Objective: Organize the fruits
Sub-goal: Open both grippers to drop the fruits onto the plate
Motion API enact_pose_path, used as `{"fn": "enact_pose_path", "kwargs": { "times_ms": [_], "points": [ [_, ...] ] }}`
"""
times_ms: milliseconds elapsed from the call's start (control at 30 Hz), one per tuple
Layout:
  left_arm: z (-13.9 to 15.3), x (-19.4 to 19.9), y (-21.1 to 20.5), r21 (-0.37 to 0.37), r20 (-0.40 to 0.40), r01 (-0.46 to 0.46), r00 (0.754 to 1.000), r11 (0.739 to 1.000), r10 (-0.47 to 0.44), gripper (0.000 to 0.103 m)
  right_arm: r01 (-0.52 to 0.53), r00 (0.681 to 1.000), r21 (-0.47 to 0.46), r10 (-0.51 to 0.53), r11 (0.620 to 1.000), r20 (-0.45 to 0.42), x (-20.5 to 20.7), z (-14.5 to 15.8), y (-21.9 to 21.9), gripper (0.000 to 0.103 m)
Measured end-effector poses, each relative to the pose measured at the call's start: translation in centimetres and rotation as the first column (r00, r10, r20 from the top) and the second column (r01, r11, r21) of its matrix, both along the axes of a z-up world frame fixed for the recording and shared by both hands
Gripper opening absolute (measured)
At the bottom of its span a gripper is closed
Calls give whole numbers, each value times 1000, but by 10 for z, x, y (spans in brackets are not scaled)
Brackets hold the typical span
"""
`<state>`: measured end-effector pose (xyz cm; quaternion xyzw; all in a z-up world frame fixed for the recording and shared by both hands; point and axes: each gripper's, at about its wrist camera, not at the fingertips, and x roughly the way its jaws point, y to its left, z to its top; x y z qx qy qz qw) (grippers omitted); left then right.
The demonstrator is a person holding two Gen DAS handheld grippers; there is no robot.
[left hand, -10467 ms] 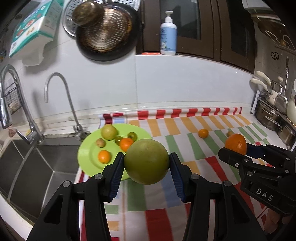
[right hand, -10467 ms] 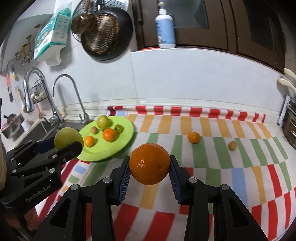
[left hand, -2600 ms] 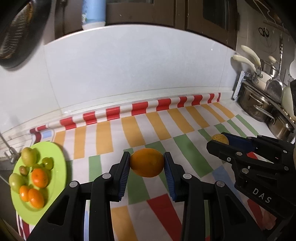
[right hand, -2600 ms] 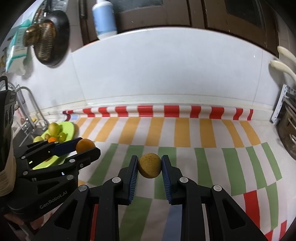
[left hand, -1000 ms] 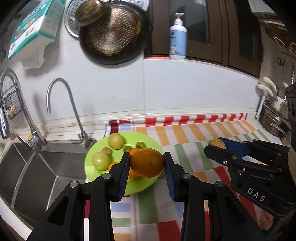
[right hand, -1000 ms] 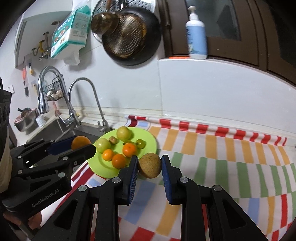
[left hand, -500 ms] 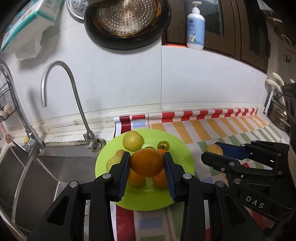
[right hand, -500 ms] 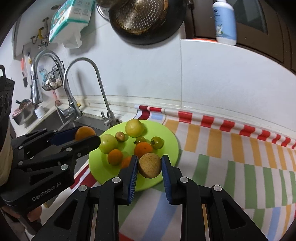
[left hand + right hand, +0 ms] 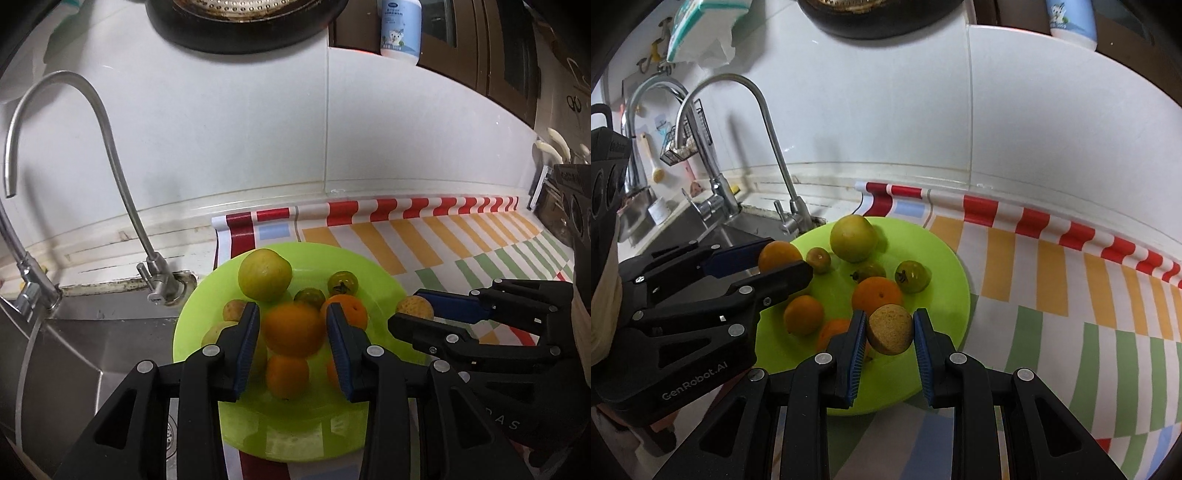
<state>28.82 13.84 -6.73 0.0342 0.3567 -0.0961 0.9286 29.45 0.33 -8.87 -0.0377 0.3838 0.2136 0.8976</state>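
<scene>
plates [image 9: 945, 258]: 1 | oranges [image 9: 877, 293]: 4 (one held) | big green fruits [image 9: 853, 238]: 2 | small green fruits [image 9: 913, 276]: 2 | brown fruits [image 9: 890, 329]: 2 | grippers [image 9: 889, 341]: 2 | taps [image 9: 753, 122]: 2

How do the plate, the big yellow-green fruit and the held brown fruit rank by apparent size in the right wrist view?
1. Plate.
2. Yellow-green fruit.
3. Brown fruit, though it is nearer the camera.
</scene>
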Motion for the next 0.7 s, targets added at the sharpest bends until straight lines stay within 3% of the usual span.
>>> {"fn": "enact_pose_path", "kwargs": {
  "times_ms": [67,133,367,433,700],
  "points": [
    [-1,1,1,6,4,0,1000,1000,0,43,0,1000,1,0,1000,-2,2,-3,1,27],
    [-1,1,3,8,7,-5,1000,1000,5,44,13,1000,-9,-13,1000,-2,4,-3,1,34],
    [9,-20,5,6,12,-65,998,998,65,51,67,997,-16,-66,998,44,-9,9,-10,36],
    [14,-26,5,4,18,-78,997,997,78,55,88,995,-8,-88,996,56,-16,13,-15,47],
    [38,-69,-5,7,70,-118,991,993,117,67,165,976,6,-164,986,142,-55,42,-38,61]
  ]
}}
